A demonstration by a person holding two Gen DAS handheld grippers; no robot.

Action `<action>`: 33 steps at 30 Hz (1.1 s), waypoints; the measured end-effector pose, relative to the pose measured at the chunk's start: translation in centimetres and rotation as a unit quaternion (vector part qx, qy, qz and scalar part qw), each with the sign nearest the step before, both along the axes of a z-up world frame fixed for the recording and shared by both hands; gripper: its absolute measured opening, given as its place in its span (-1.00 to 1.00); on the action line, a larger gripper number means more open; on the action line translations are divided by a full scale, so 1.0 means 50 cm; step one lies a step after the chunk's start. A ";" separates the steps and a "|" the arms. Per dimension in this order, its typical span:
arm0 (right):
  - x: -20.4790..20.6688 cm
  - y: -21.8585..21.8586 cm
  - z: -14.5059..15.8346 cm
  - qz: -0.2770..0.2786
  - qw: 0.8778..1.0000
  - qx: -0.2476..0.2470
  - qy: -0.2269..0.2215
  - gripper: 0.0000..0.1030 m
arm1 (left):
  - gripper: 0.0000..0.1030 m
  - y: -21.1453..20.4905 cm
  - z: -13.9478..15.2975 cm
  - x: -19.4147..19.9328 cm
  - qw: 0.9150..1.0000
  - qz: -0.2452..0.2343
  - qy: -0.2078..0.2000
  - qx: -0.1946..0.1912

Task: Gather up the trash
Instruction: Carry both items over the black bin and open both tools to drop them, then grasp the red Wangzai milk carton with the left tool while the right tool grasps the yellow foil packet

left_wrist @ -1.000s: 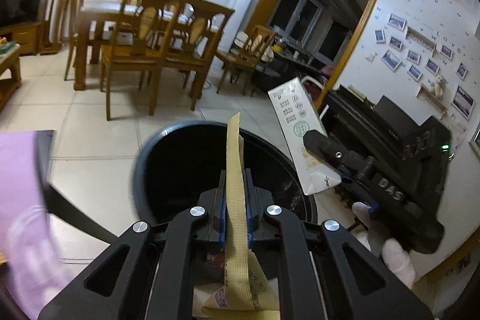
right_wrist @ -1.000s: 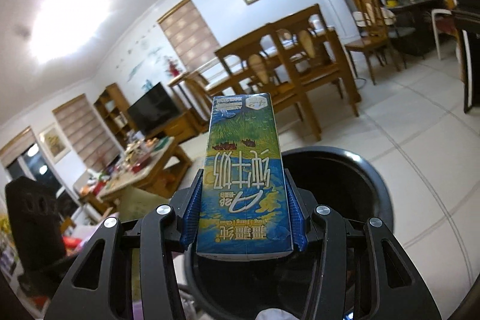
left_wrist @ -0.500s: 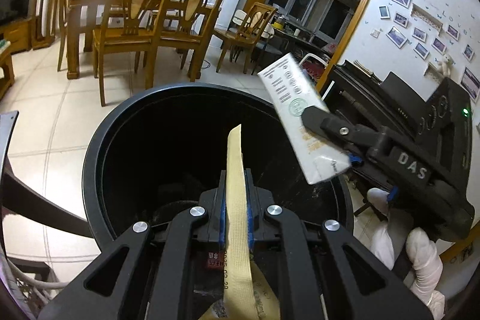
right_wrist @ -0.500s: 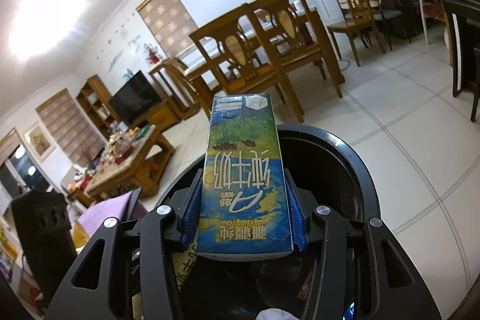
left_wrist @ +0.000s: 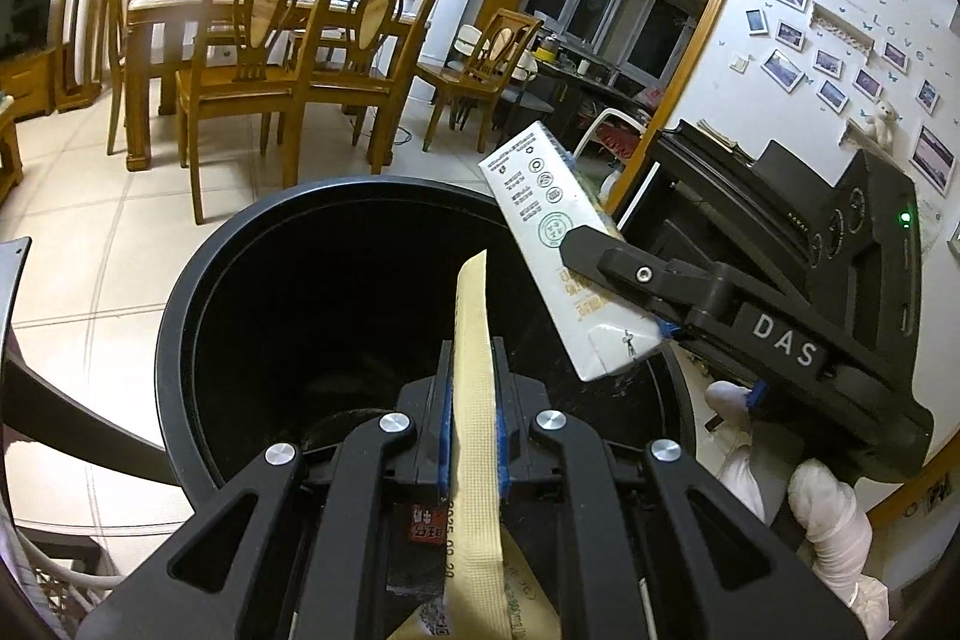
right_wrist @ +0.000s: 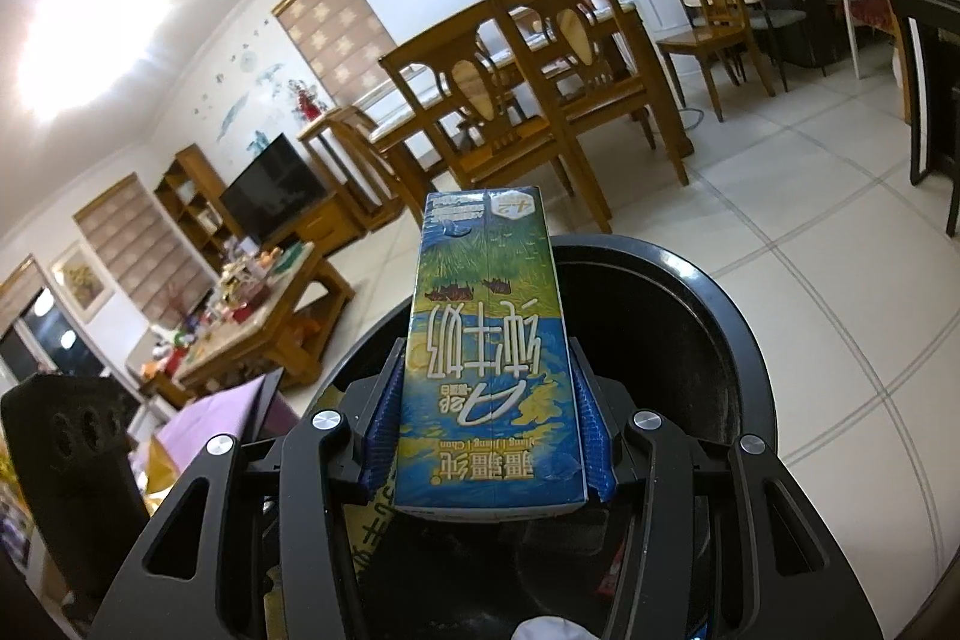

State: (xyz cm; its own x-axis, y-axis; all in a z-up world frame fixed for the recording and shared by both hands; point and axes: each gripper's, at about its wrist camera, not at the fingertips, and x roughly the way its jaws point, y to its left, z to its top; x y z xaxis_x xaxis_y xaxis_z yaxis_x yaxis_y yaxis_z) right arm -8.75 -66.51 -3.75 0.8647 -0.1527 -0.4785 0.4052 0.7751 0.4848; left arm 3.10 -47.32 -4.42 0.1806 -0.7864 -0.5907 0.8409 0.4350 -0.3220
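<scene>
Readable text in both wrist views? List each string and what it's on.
"DAS": white letters on the right claw body, left wrist view.
"4.2": top corner of the milk carton, upside down.
"LOVE": letters on the photo wall.
Large Chinese characters on the carton front: upside down, not transcribed.
Carton's white side panel, and the date print on the yellow packet: too small to read.

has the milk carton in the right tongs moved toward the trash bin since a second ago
Yes. The milk carton has come closer to the black trash bin and lower: the bin's rim now spreads wide behind it, and the dining chairs sit higher in view.
</scene>
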 end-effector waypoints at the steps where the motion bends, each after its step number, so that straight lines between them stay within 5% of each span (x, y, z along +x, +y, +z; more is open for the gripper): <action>1: 0.000 0.001 0.000 -0.001 1.000 0.000 0.000 -0.04 | -0.79 0.000 -0.001 0.000 1.000 -0.001 -0.001 0.000; 11: 0.007 0.006 -0.014 0.003 1.000 0.008 -0.004 -0.02 | -0.74 0.003 0.000 0.001 1.000 -0.002 -0.004 -0.007; 13: 0.007 0.004 -0.017 0.004 1.000 0.010 -0.006 0.14 | -0.72 0.004 -0.001 0.001 1.000 -0.001 -0.004 -0.005; 14: 0.006 0.005 -0.017 0.004 1.000 0.010 -0.008 0.24 | -0.66 0.005 -0.001 0.002 1.000 0.000 -0.004 -0.006; 18: -0.002 0.011 -0.016 0.003 1.000 0.010 -0.016 0.27 | 0.26 0.013 0.009 -0.003 1.000 0.016 -0.021 -0.015; 28: -0.032 0.028 0.007 -0.003 0.999 0.013 -0.034 0.52 | 0.78 0.014 0.025 -0.021 0.997 0.032 -0.074 -0.007; 33: -0.051 0.040 0.029 -0.007 0.999 0.017 -0.044 0.67 | 0.90 0.019 0.038 -0.031 0.992 0.041 -0.112 0.034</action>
State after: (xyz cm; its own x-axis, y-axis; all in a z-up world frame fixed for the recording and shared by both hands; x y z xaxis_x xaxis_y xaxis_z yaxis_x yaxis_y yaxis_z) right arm -11.30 -64.50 -2.31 0.9018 -0.1491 -0.4057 0.3697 0.7522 0.5454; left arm 1.56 -46.36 -2.53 0.3746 -0.7238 -0.5794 0.8491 0.5188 -0.0991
